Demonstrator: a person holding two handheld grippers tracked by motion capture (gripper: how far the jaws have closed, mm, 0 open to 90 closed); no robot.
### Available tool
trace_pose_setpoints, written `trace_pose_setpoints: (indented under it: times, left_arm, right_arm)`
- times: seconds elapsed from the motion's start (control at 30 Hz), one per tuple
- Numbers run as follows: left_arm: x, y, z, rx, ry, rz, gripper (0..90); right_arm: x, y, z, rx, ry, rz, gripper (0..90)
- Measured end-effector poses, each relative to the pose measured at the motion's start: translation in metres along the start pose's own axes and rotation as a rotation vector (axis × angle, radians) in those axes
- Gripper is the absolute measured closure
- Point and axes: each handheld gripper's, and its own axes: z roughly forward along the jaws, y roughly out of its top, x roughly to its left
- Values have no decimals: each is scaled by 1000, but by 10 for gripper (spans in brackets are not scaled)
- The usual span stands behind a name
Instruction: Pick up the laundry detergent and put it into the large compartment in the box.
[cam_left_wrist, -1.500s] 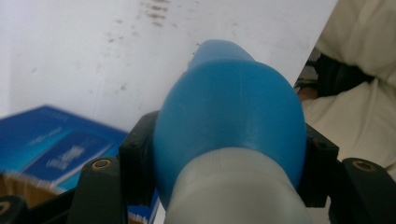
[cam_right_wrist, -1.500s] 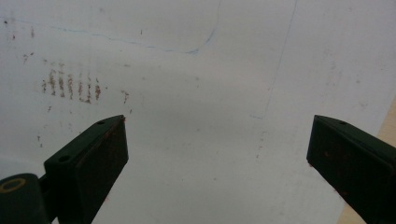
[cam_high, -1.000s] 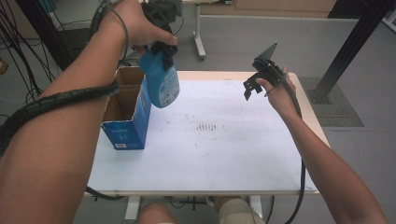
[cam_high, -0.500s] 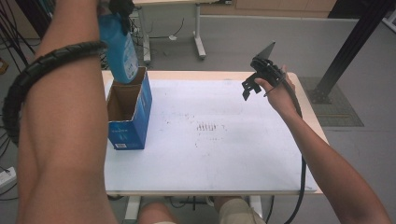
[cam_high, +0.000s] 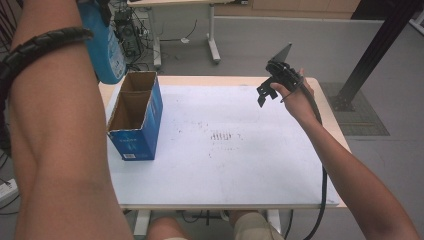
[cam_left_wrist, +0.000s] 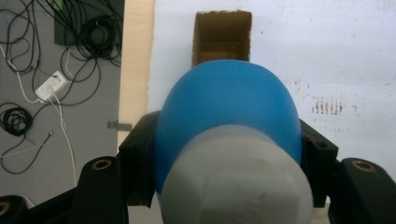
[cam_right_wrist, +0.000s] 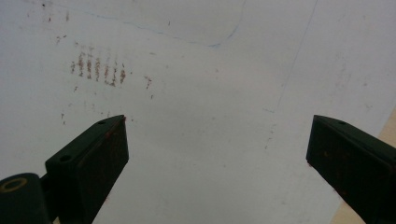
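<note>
A blue bottle with a white end hangs in the air over the far left corner of the table. My left gripper is shut on it, one black jaw pressing each side. Below it stands an open blue cardboard box, its brown inside bare where it shows past the bottle. My right gripper hovers above the table's far right part, open, with nothing between its fingers; under it lies only white tabletop.
The white table bears a patch of rust-coloured marks near its middle. Cables and a power strip lie on the grey floor to the left. A black post stands beyond the right edge.
My left arm has lifted the bottle higher and carried it left, from beside the box to above its far end. The right gripper has stayed where it was.
</note>
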Motion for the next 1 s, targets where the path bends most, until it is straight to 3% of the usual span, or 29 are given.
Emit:
trace_pose_setpoints:
  times: [0.2,1.0]
  left_arm:
    - [3,4,20,15,-4,-6,377]
    - [10,15,146,128,-39,33,376]
  right_arm:
    - [1,-3,-1,-6,0,-9,55]
    - [6,-3,0,1,-16,-15,55]
